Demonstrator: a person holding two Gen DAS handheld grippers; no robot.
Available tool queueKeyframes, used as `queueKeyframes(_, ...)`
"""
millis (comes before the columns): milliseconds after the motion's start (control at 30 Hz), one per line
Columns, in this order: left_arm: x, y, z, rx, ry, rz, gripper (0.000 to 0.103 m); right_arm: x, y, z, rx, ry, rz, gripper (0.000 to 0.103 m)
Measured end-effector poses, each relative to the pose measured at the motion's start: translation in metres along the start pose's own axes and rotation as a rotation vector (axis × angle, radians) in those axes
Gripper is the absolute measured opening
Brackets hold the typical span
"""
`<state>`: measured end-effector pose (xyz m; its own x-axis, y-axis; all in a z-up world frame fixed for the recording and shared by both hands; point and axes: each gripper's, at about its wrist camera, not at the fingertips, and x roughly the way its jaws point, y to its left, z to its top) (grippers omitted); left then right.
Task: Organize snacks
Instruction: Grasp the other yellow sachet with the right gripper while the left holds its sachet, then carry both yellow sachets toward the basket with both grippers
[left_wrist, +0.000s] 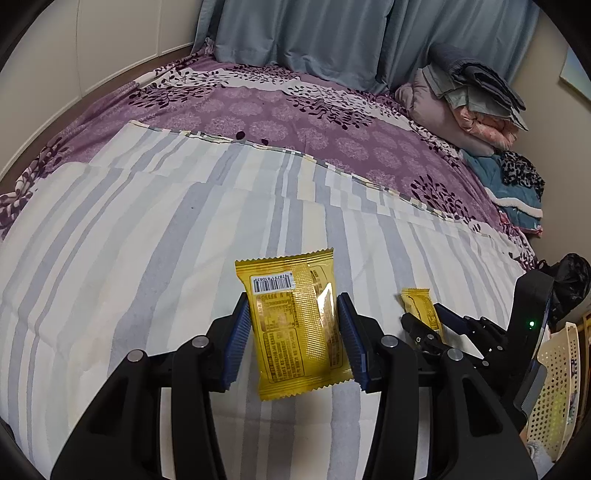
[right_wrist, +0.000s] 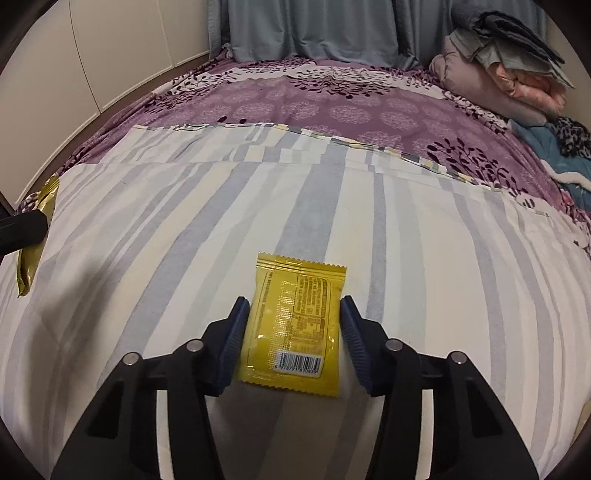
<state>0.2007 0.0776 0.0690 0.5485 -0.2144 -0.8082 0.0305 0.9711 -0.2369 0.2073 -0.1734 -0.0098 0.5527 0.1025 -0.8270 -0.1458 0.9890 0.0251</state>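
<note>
In the left wrist view my left gripper (left_wrist: 293, 334) is shut on a yellow snack packet (left_wrist: 295, 325), barcode end away from me, held above the striped blanket (left_wrist: 147, 240). In the right wrist view my right gripper (right_wrist: 293, 332) is shut on a second yellow snack packet (right_wrist: 293, 321), barcode end toward me. The right gripper and its packet (left_wrist: 423, 310) also show at the right of the left wrist view. The left gripper's packet (right_wrist: 33, 229) shows at the left edge of the right wrist view.
A cream perforated plastic basket (left_wrist: 557, 387) sits at the far right beside the bed. A purple floral sheet (left_wrist: 295, 110) covers the far half of the bed. Folded bedding and clothes (left_wrist: 476, 103) pile at the far right corner. Blue curtains (left_wrist: 314, 33) hang behind.
</note>
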Motion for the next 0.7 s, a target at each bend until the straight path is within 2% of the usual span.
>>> queueKeyframes(267, -0.006, -0.01, -0.005, 0.01, -0.007, -0.026, 0.048, -0.019, -0.006, -0.017, 0.01, -0.004, 0.045, 0.047)
queueKeyframes(700, -0.04, -0.039, -0.02, 0.057, -0.036, -0.067, 0.048, -0.097, -0.027, -0.041, 0.077, -0.112, 0.083, 0.047)
